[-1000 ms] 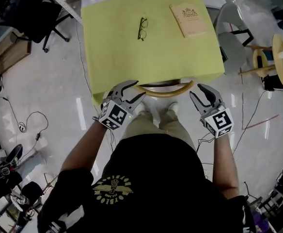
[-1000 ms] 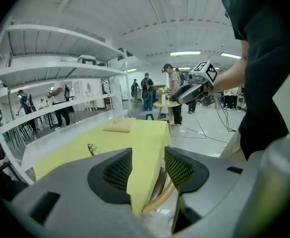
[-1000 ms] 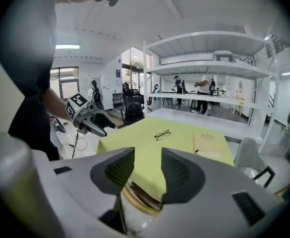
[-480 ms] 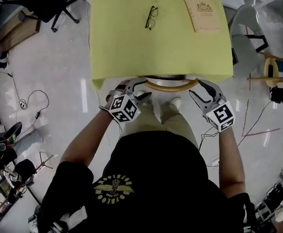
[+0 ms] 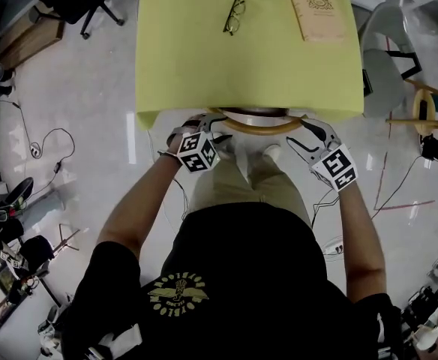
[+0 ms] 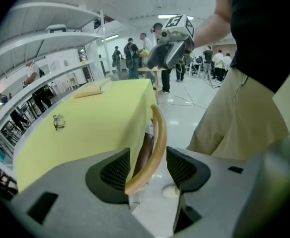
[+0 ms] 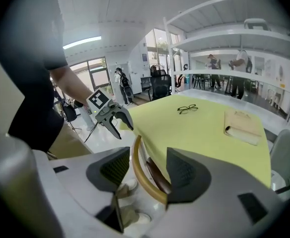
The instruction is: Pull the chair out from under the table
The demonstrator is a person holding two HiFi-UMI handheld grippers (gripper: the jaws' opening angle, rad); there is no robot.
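Chair [image 5: 260, 126] tucked under the near edge of the table [image 5: 204, 66], with only its curved wooden back rail [image 6: 158, 143] out past the yellow cloth. One end of that rail between the jaws of the left hand-held gripper [image 5: 213, 130], the other end between the jaws of the right hand-held gripper [image 5: 303, 135], one at each side of the chair.

In the left gripper view, rail rising between the two black pads, close against the left one, open floor showing at the right one. Jaws wide, just been opening, not clamped on the wood.

In the right gripper view, same rail curving down between the pads, dark seat edge just behind it. Jaws wide here too, just been opening, astride the rail without pressing it.

Shoes [image 5: 270, 153] on the pale floor [image 5: 91, 111] just beside the rail, between both tools. Farther out on the table, glasses [image 5: 234, 15] and a tan booklet [image 5: 320, 12], well apart from each other and from the chair.
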